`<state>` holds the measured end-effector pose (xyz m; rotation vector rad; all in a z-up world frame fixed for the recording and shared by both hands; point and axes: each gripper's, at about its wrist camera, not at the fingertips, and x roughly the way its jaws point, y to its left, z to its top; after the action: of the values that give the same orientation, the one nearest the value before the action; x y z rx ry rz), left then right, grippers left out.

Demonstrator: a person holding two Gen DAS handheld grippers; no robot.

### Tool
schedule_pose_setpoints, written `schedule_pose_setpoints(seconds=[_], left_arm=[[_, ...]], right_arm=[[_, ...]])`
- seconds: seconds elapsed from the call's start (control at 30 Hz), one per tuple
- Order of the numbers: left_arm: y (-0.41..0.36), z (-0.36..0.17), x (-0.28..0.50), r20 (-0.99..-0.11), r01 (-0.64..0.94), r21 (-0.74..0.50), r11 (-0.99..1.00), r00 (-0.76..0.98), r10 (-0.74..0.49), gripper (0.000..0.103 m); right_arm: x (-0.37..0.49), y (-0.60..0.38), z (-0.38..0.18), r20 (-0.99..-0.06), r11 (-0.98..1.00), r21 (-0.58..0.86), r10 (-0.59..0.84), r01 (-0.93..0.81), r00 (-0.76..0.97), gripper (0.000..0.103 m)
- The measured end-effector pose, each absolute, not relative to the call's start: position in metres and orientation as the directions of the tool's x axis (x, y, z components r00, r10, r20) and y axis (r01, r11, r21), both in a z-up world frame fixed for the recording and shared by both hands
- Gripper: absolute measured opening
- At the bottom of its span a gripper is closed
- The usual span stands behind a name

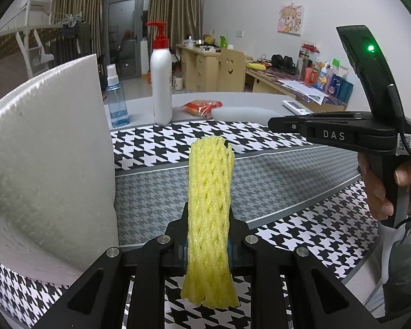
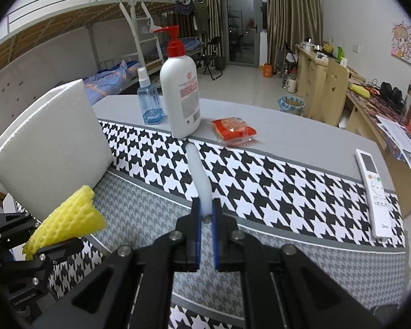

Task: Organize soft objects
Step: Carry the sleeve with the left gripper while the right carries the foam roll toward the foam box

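Between the left gripper point(image 1: 208, 235) fingers: yellow foam net point(image 1: 209, 205), pinched upright; right gripper point(image 2: 206, 213) fingers clamp white foam strip point(image 2: 198, 170) (both clear of tabletop point(image 2: 287, 134)); keep grips light, avoid crushing

The white foam block point(image 1: 46, 159) runs off the left edge of the left wrist view, so its full width cannot be seen. Beside the block, the yellow foam net point(image 1: 209, 213) covers the left gripper's point(image 1: 208, 219) pads. Print on the pump bottle point(image 2: 181, 93) beyond the block is too small to read.
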<state>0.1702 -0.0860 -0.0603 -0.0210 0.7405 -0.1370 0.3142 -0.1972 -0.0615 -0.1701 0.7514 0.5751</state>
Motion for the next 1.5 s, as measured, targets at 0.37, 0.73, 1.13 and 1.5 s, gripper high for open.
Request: schedule_pose_setpoints(seconds=[0.37, 0.73, 1.13, 1.5], left_arm=[[-0.088, -0.050, 0.166, -0.644, 0.121, -0.055, 0.991, 0.754, -0.128, 0.021], [-0.091, -0.032, 0.162, -0.602, 0.126, -0.029, 0.992, 0.790, -0.118, 0.021], [-0.099, -0.010, 0.160, -0.546, 0.131, -0.013, 0.991, 0.830, -0.117, 0.021], [-0.102, 0.011, 0.155, -0.496, 0.151, 0.004, 0.989, 0.859, -0.129, 0.021]], right_arm=[[0.295, -0.208, -0.048, -0.659, 0.847, 0.069, 0.435, -0.527, 0.614, 0.009], [0.275, -0.219, -0.030, -0.614, 0.866, 0.069, 0.427, -0.494, 0.664, 0.009], [0.258, -0.227, -0.015, -0.569, 0.867, 0.057, 0.436, -0.495, 0.697, 0.009], [0.245, -0.235, -0.001, -0.522, 0.873, 0.049, 0.436, -0.485, 0.733, 0.009]])
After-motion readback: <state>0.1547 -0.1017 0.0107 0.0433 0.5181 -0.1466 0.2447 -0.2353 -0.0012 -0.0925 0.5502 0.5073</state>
